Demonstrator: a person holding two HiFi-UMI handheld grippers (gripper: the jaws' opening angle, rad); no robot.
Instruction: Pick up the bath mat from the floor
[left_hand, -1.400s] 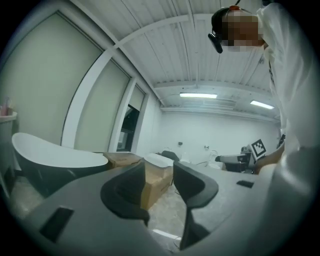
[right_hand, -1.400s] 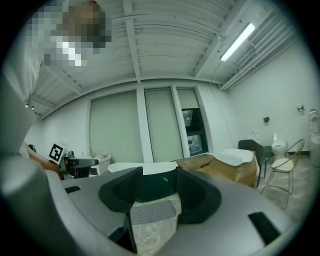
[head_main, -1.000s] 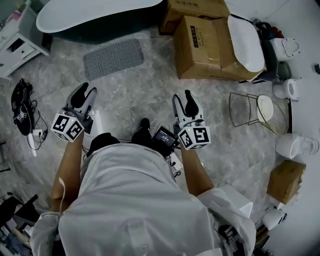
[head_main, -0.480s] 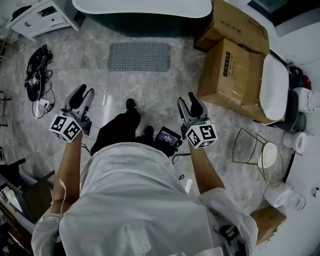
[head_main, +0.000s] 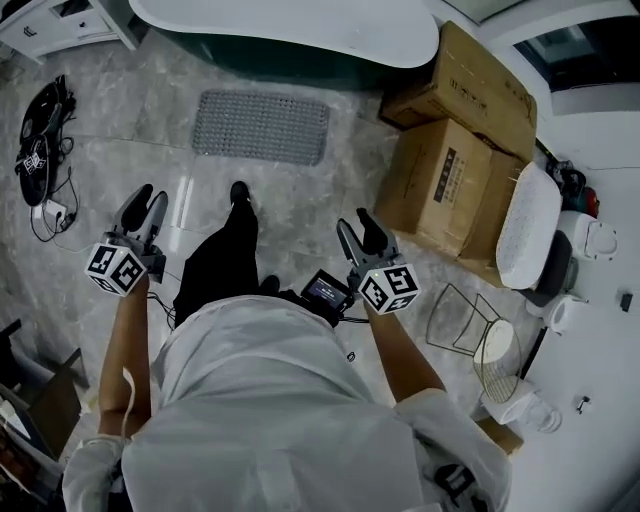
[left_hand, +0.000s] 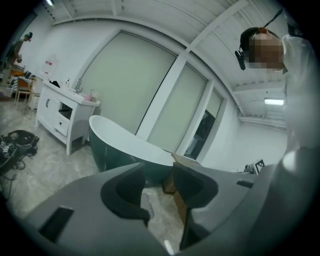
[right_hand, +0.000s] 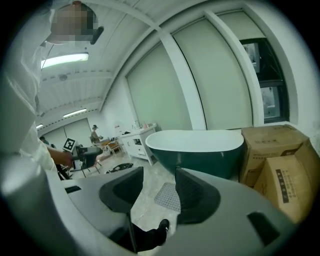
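Lying beside bathtub (head_main: 300, 28), bath mat (head_main: 260, 127), boxes (head_main: 440, 185) shut

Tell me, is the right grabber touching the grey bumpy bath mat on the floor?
Apart. The head view shows the right gripper far short of the grey nubbed bath mat, with pale marble floor between them.

- The floor (head_main: 150, 110) lies bare between the two grippers and the bath mat (head_main: 260, 127), save for the person's shoe (head_main: 240, 192), planted just short of the mat's near edge.
- The bathtub (head_main: 300, 30) stands just behind the mat and closes off its far side.
- Cardboard boxes (head_main: 445, 170) crowd the mat's right end, near the right gripper (head_main: 357, 225).
- A black cable bundle (head_main: 40, 140) lies well left of the mat, beyond the left gripper (head_main: 148, 200).
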